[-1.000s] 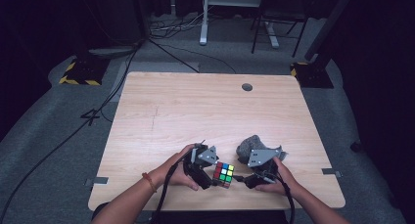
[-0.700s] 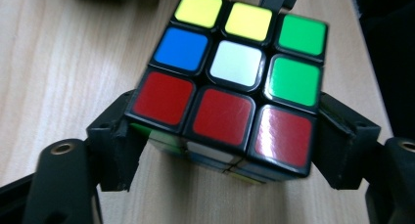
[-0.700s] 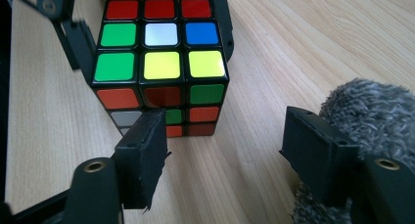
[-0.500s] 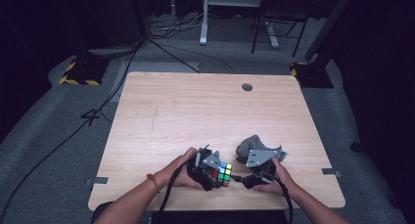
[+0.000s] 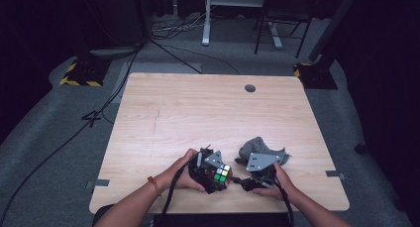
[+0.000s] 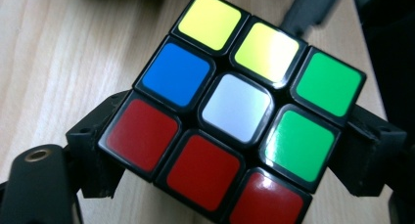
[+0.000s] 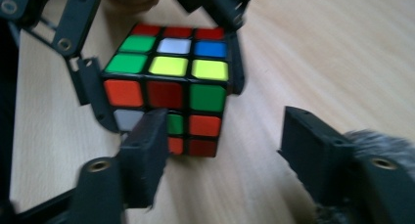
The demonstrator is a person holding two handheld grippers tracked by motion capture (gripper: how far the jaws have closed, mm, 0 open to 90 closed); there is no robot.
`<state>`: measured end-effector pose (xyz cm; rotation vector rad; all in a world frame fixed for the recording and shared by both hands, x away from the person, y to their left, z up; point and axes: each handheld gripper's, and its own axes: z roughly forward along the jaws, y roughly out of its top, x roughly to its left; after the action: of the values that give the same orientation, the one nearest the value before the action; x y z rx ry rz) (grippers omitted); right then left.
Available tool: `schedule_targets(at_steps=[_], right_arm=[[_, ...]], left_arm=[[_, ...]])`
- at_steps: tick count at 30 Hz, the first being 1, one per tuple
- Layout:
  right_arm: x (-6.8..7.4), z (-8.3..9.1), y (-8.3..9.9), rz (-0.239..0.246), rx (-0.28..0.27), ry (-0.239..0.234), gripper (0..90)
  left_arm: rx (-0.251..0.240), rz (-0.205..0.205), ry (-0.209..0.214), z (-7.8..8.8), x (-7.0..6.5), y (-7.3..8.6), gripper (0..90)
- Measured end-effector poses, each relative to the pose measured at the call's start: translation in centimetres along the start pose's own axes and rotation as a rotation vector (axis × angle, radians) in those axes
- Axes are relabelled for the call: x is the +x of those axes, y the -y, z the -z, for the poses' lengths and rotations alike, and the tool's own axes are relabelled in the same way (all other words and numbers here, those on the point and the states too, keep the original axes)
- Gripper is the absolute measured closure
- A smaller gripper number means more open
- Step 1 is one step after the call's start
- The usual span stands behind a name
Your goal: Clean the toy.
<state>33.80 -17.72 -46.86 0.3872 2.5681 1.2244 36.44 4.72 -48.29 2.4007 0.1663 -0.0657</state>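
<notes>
I see one colourful puzzle cube (image 6: 230,111) near the table's (image 5: 198,113) front edge, its bottom cut off, squeezed in my left gripper (image 5: 213,171). My right gripper (image 7: 220,150) has just been closing, apart from the cube. One fuzzy grey lump (image 5: 257,146) sits half hidden behind it.

Light wood counter (image 5: 208,113) in front of me, round cable hole (image 5: 250,88) near its far edge, right of centre. Grey carpet floor (image 5: 59,138) all round. Black cables (image 5: 99,113) run across it at left. Yellow-black striped base (image 5: 79,74) upper left, another dark base (image 5: 314,73) upper right. White desk leg (image 5: 205,19) and dark chair legs (image 5: 270,31) top centre. Surroundings dark; light falls on the counter.
</notes>
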Motion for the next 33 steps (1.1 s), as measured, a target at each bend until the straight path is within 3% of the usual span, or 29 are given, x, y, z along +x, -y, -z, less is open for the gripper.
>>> schedule_targets(at_steps=[8,13,19,23,25,28,33], right_arm=[[-0.1,-0.4,0.1,-0.019,0.017,-0.021,36.2],[0.0,-0.6,-0.4,-0.006,0.005,-0.031,35.4],[0.2,-0.7,-1.1,-0.002,-0.034,-0.024,35.0],[0.3,-0.7,-1.8,0.000,-0.081,-0.016,36.7],[0.3,-0.9,-2.3,0.007,-0.081,-0.018,35.1],[0.4,-1.5,-2.4,0.018,-0.066,-0.021,36.0],[0.4,-2.0,-2.2,0.009,-0.058,-0.024,37.6]], left_arm=[[0.052,-0.052,-0.002,-0.1,-0.2,0.0,16.8],[0.057,-0.041,0.005,-0.1,0.0,0.1,14.7],[0.026,-0.016,0.011,0.3,0.4,0.2,13.1],[0.053,-0.013,-0.007,0.0,0.5,0.4,12.7],[0.043,-0.006,-0.001,0.1,0.6,0.4,11.9],[0.044,-0.017,-0.031,0.3,0.6,0.6,13.6],[0.033,0.011,-0.029,0.7,0.8,0.9,13.0]])
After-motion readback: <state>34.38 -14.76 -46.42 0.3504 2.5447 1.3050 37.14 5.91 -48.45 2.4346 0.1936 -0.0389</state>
